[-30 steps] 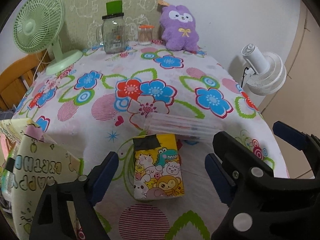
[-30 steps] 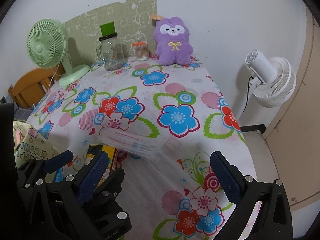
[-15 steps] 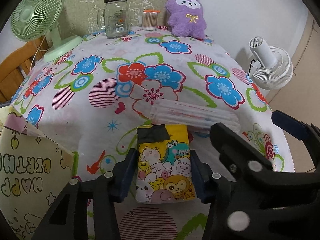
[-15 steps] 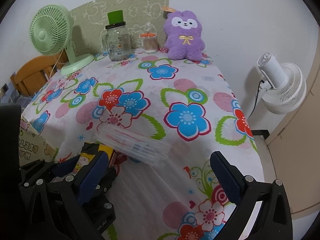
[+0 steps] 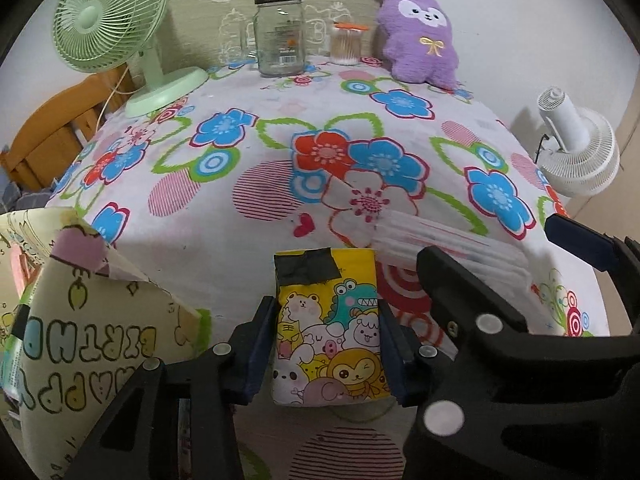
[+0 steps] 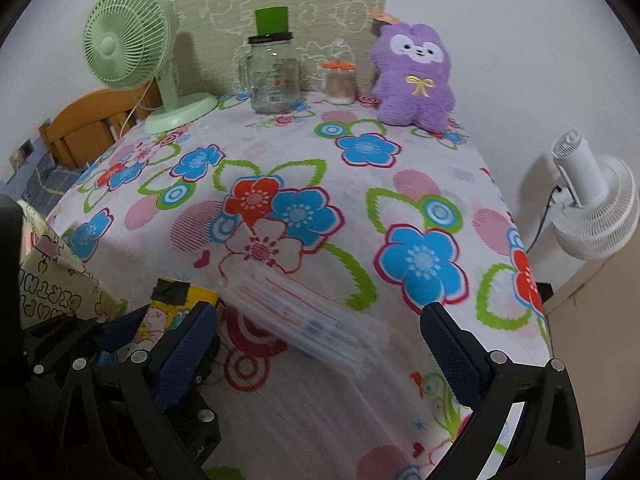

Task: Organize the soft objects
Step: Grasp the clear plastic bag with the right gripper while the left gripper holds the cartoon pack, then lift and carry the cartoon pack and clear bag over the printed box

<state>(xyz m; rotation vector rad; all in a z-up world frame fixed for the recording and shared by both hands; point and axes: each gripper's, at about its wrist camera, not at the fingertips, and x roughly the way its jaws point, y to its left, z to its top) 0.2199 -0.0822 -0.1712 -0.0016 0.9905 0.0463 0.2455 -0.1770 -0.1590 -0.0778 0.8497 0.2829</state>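
Observation:
My left gripper (image 5: pixel 326 344) is shut on a yellow cartoon-animal tissue pack (image 5: pixel 326 320) at the near edge of the flowered table; its blue pads press both sides. The pack also shows in the right wrist view (image 6: pixel 176 308), between the left gripper's fingers. My right gripper (image 6: pixel 316 356) is open and empty, low over a clear flat plastic pack (image 6: pixel 304 312) that lies just right of the tissue pack. In the left wrist view this clear pack (image 5: pixel 452 248) sits behind the right gripper's body. A purple plush toy (image 6: pixel 414 76) sits at the table's far right.
A "Happy Birthday" paper gift bag (image 5: pixel 92 332) stands open at the near left. A green desk fan (image 6: pixel 132 48), a glass jar (image 6: pixel 274 76) and a toothpick jar (image 6: pixel 340 84) line the far edge. A white fan (image 6: pixel 592 208) stands off the table's right side.
My left gripper moved forward around the tissue pack and shut on it. My right gripper stayed open and shifted slightly forward over the clear pack.

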